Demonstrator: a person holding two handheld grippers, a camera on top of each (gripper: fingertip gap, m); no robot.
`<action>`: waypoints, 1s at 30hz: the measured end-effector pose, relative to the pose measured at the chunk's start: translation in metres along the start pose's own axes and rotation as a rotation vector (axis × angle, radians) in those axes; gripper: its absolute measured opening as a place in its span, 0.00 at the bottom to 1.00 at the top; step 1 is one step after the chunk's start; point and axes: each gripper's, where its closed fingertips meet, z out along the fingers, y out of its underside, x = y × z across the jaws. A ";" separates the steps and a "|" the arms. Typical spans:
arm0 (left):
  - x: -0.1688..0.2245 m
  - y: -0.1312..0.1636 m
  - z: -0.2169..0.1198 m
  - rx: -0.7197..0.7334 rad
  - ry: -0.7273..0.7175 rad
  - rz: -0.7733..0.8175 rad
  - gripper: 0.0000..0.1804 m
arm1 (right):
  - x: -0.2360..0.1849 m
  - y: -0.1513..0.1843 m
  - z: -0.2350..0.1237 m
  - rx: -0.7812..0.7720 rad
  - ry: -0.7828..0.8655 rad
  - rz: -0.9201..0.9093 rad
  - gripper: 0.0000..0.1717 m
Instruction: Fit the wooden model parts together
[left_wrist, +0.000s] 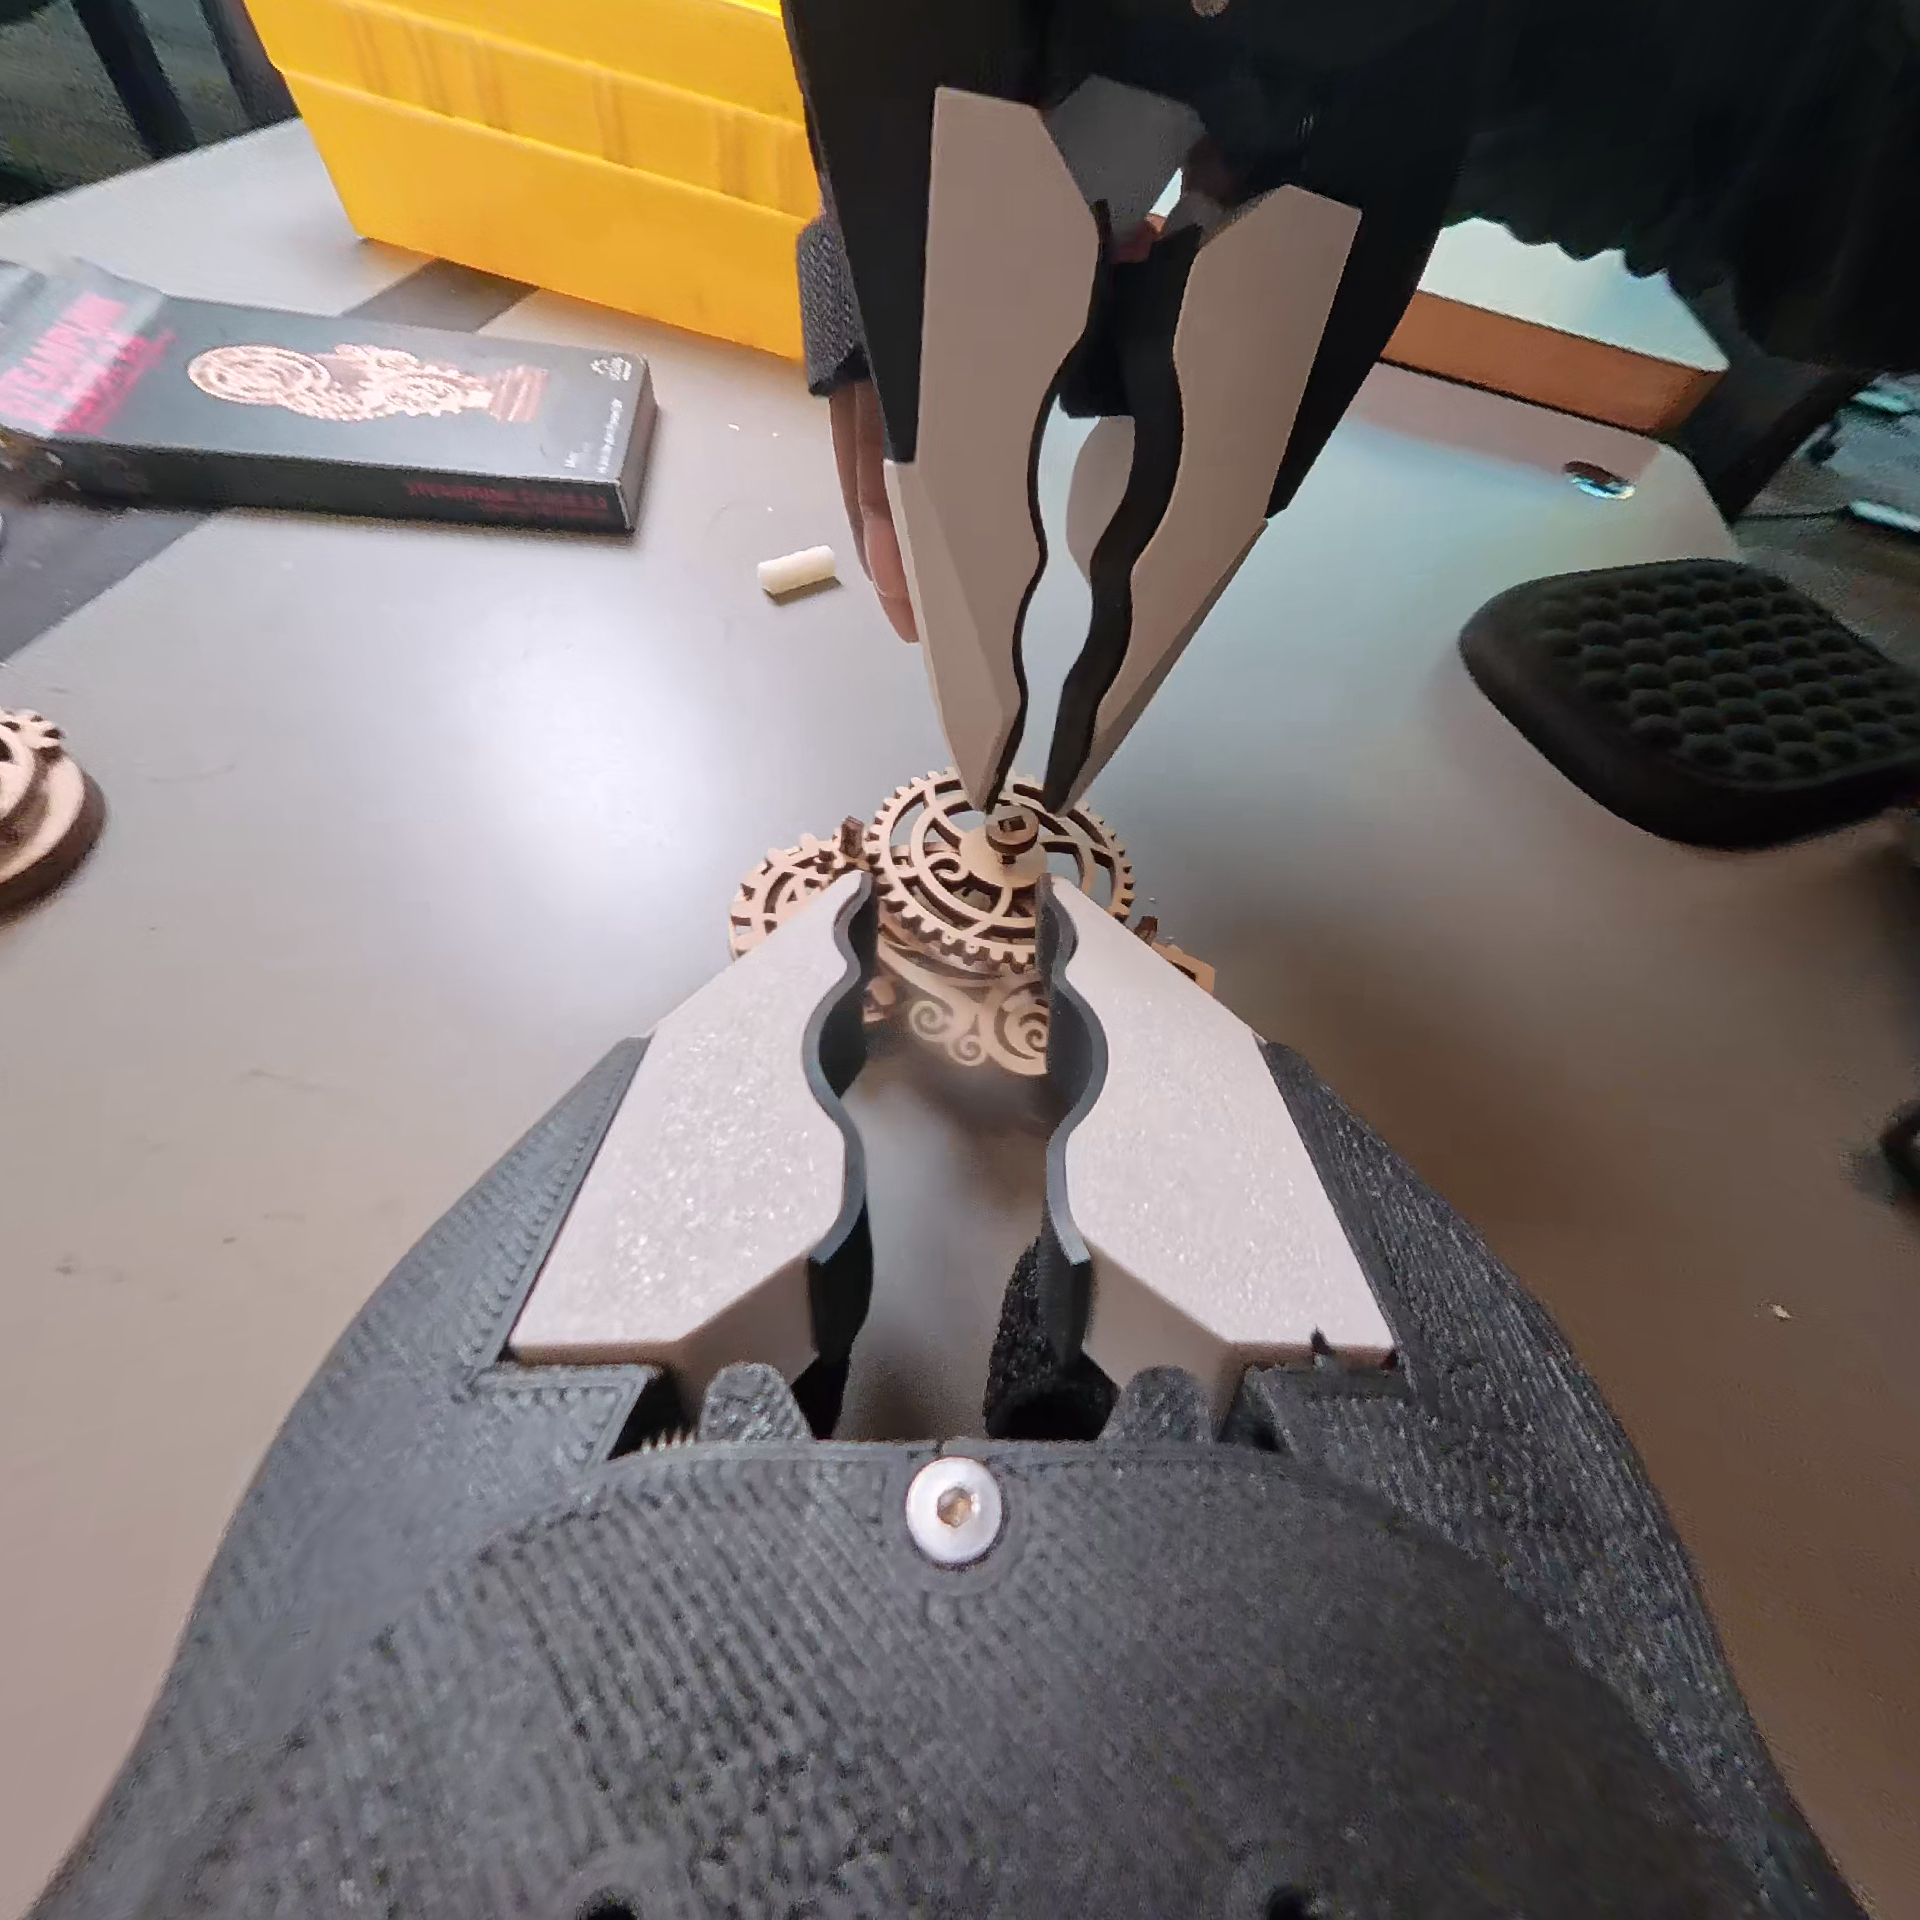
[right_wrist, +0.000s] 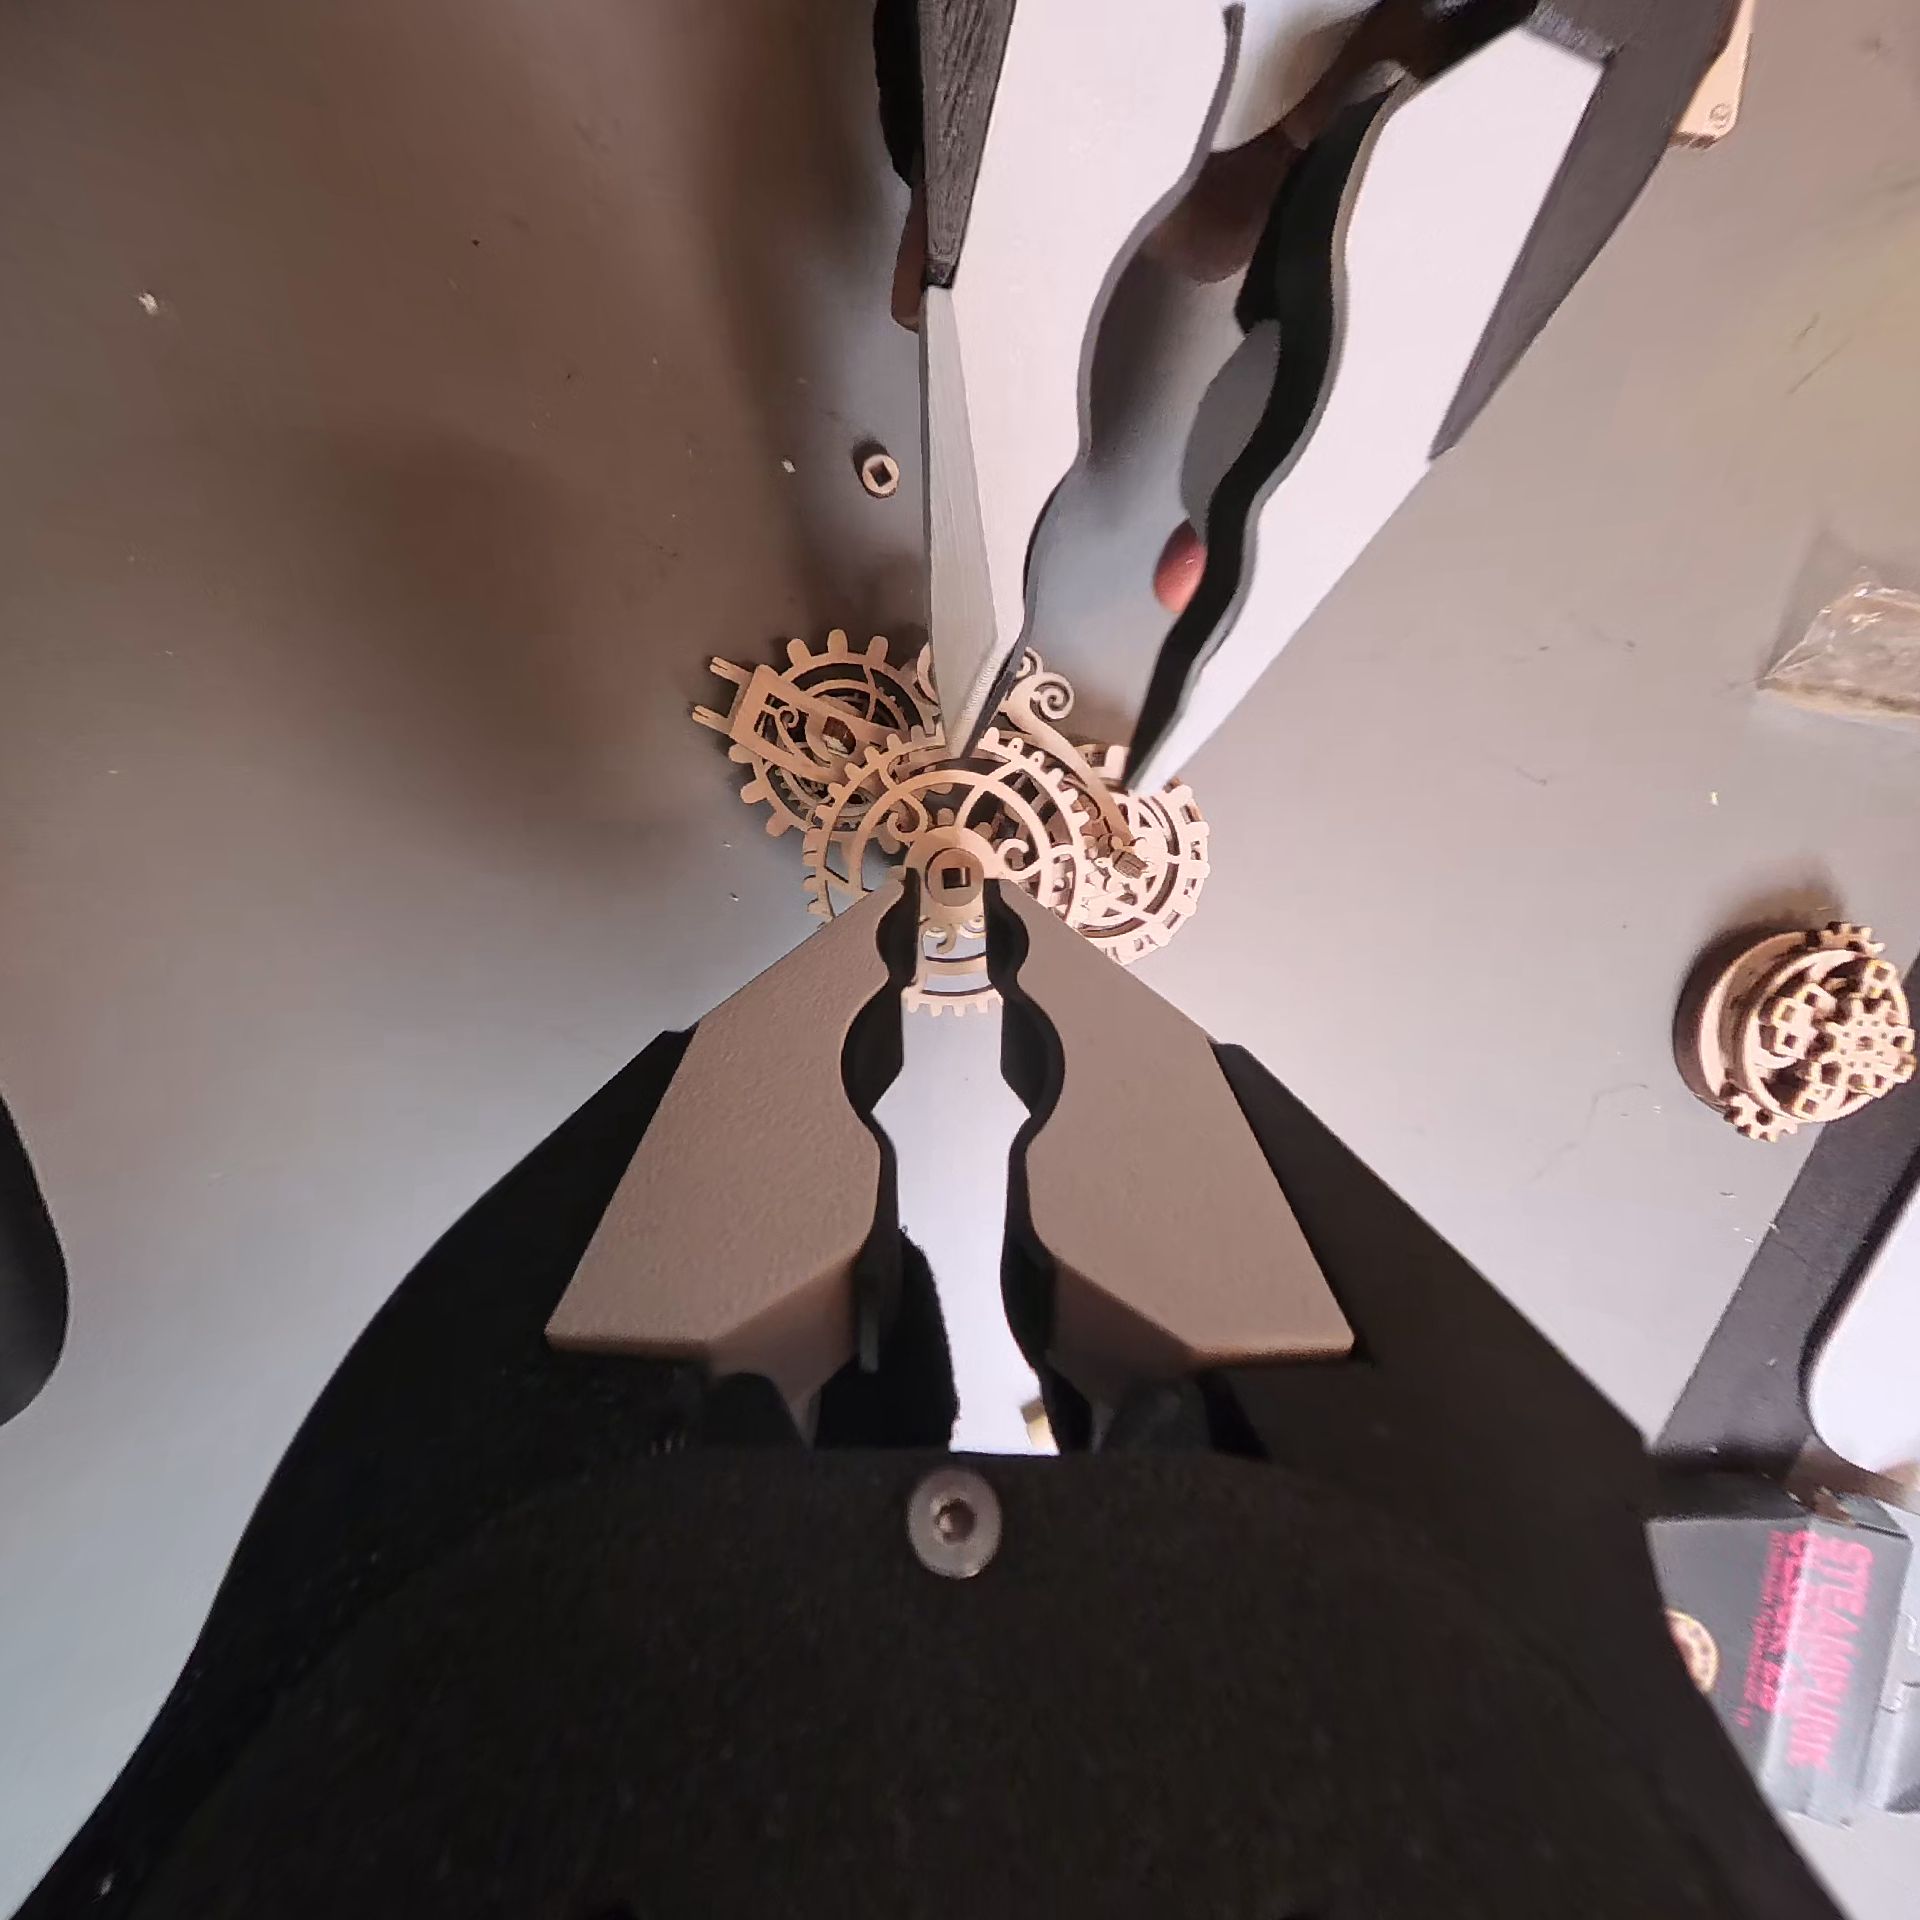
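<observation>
A wooden gear model (left_wrist: 997, 883) lies on the grey table (left_wrist: 416, 831); it is made of several interlocked cogs on a swirl-cut frame. My left gripper (left_wrist: 954, 899) reaches in low, and its pads press on the model's lower stack from both sides. It also shows in the right wrist view (right_wrist: 1060, 748), coming from the top. My right gripper (right_wrist: 954, 888) comes down from above, shut on a small round wooden washer (right_wrist: 954, 871) with a square hole. It holds the washer at the big cog's hub. The right gripper also shows in the left wrist view (left_wrist: 1023, 805).
A yellow bin (left_wrist: 540, 156) stands at the back. A black box (left_wrist: 322, 416) and a small white cylinder (left_wrist: 798, 569) lie to the left, and a black mesh pad (left_wrist: 1704, 696) to the right. A second round gear piece (right_wrist: 1797, 1029) and a loose washer (right_wrist: 879, 476) lie nearby. The grippers are tip to tip, or close to it. Left tips and right tips are each some 15 cm from the small white cylinder (left_wrist: 798, 569).
</observation>
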 end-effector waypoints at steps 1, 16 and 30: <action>-0.002 0.000 -0.001 -0.003 -0.020 0.019 0.18 | 0.000 0.000 0.001 0.002 -0.005 0.004 0.06; 0.004 0.013 0.005 -0.078 -0.018 0.117 0.28 | -0.002 -0.001 0.003 0.019 -0.016 0.023 0.04; 0.006 0.015 0.006 -0.082 -0.006 0.105 0.26 | -0.003 0.000 0.004 -0.048 0.123 -0.087 0.04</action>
